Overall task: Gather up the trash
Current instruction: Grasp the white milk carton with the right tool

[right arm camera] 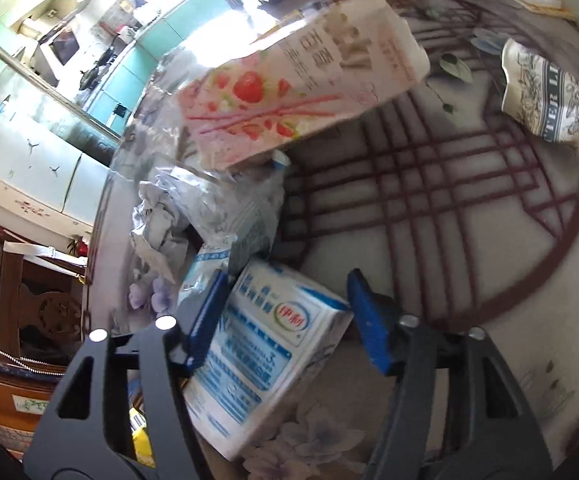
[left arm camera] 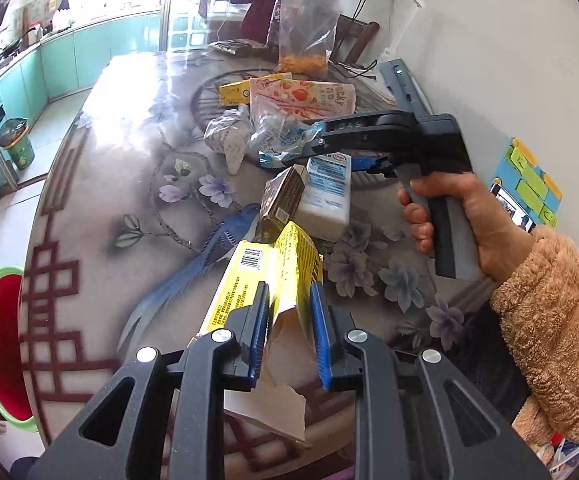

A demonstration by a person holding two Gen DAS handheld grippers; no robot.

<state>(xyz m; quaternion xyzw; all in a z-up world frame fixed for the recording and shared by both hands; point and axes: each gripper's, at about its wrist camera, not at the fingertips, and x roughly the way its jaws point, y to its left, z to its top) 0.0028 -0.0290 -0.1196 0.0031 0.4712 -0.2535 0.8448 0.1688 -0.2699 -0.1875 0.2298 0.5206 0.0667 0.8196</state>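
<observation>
Left hand-held gripper (left arm camera: 289, 320) clamps yellow carton (left arm camera: 289, 272) — right hand-held gripper (right arm camera: 285, 320) gapes around milk carton (right arm camera: 265, 356)

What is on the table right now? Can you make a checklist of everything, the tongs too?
Surface: round table with painted flowers and a blue bird.
Job's things: torn yellow box; blue-and-white milk carton; strawberry snack box; crumpled wrappers.
Clutter: clear bag of orange snacks; patterned pouch.
Tongs: left tongs shut on the yellow box; right tongs open, straddling the milk carton, one pad apart from it.
Cables: black cable by the wall.
Surroundings: green bin, teal cabinets, red-seated stool.
</observation>
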